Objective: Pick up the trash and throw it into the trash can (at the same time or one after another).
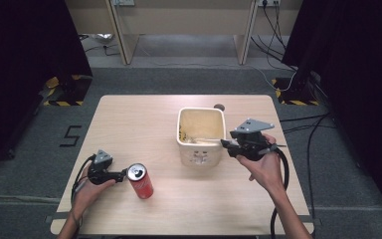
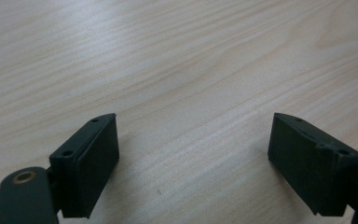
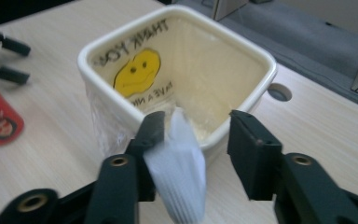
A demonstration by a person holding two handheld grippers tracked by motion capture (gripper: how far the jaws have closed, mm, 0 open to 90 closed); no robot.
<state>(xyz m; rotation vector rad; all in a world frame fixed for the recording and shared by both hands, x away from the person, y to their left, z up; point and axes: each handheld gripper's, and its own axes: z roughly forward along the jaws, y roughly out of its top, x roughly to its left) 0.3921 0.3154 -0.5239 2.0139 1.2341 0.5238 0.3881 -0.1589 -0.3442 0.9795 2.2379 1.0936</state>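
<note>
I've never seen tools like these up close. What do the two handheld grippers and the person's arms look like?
Each hand holds a black tool. The left gripper and the right gripper each end in two blocky black jaws with flat pads, screw holes and brass-coloured pivots. The high view shows a grey three-cornered plate on top of each and a black cable trailing back past the wrist. The forearms are bare, with no sleeves in sight.

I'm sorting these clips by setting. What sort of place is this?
Probably a lab or recording room, not a home: a light wooden table stands on grey carpet, black curtains close off both sides, yellow-and-black hazard tape marks the floor, and loose cables trail across it.
</note>
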